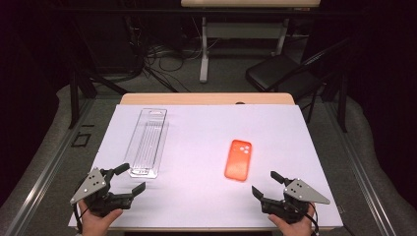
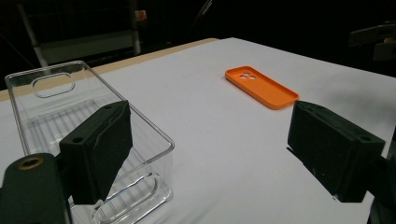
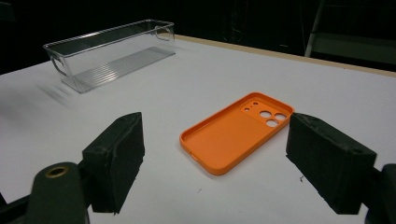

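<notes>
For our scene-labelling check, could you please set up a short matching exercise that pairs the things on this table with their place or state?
Column one:
1. phone case
2. clear bin
3. left gripper
4. right gripper

Column two:
a. see-through, empty, on the left part of the white table cover
b. jaws open, pointing at the orange thing from the near right
c. orange, lying flat with its hollow side up
d. jaws open, held just in front of the bin's near end

Pairs: 1-c, 2-a, 3-d, 4-b
</notes>
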